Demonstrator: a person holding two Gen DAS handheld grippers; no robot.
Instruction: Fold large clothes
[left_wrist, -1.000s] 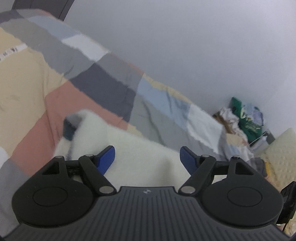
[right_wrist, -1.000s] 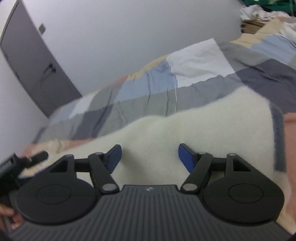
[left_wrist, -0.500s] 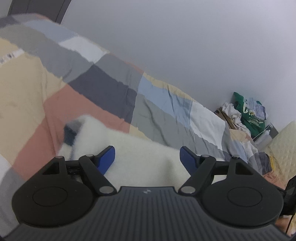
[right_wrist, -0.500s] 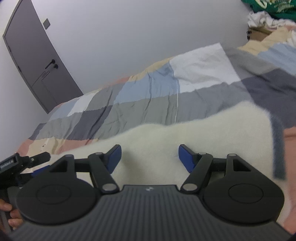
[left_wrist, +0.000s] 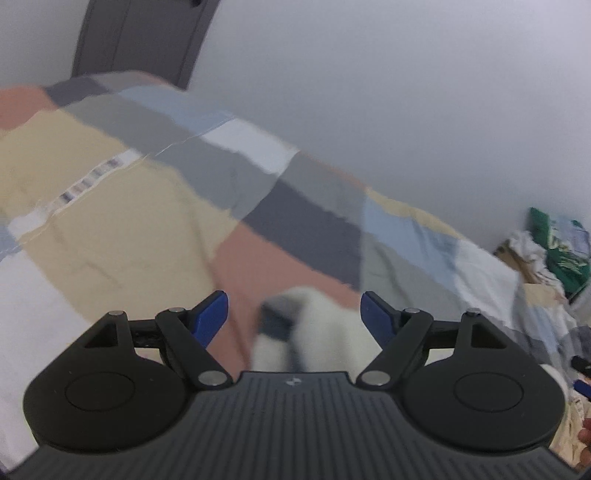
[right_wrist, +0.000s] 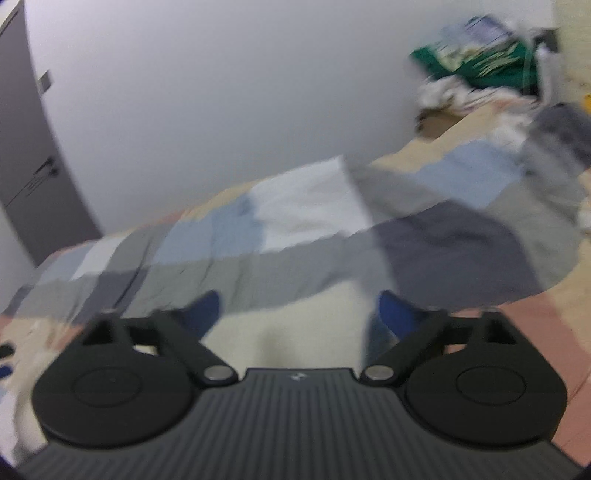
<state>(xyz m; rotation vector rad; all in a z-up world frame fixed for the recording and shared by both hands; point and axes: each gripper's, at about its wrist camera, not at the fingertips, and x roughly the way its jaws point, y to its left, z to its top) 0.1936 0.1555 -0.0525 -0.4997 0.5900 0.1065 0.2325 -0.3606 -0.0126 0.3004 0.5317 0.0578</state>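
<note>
A cream fleece garment with a dark grey trim lies on the patchwork bed. In the left wrist view the cream garment (left_wrist: 325, 332) shows its dark cuff (left_wrist: 277, 321) between and below my open blue fingers. My left gripper (left_wrist: 294, 312) is open and empty above it. In the right wrist view the cream garment (right_wrist: 295, 328) spreads below my right gripper (right_wrist: 297, 308), which is open and empty. This view is blurred by motion.
The patchwork bedspread (left_wrist: 147, 206) in beige, grey, blue and pink covers the bed. A pile of clothes with a green bag (left_wrist: 561, 251) sits at the far end by the wall. A grey door (right_wrist: 22, 177) stands at the left.
Both grippers have pulled back and swung; less of the cream garment shows in each view. The left view has turned left toward the door, the right view right toward the clothes pile.
</note>
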